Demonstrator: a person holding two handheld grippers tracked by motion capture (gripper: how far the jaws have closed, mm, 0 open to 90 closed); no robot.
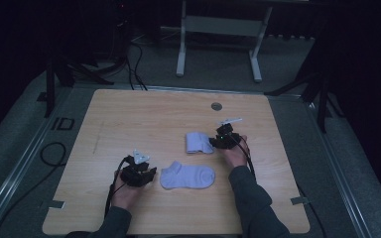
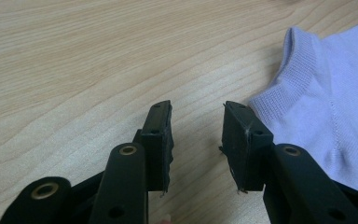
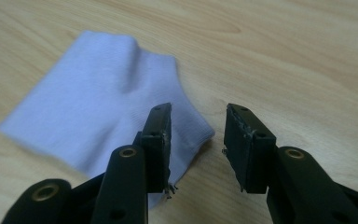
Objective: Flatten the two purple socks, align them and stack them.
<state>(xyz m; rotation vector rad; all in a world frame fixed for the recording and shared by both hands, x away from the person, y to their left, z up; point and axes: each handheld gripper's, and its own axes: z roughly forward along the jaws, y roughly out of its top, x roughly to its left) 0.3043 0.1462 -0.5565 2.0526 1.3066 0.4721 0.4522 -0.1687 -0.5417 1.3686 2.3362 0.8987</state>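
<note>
Jaws of the left gripper stand apart over bare wood, nothing between them, the flat sock just beside its right jaw. Across the table, the right gripper is likewise parted and empty beside the folded sock. Pale wood-grain top carries a round metal grommet; beyond, grey carpet, cables and a white desk frame in a dark room.

The high view looks forward and down on the whole bench, while each gripper view skims it closely, sharing its wood.
</note>
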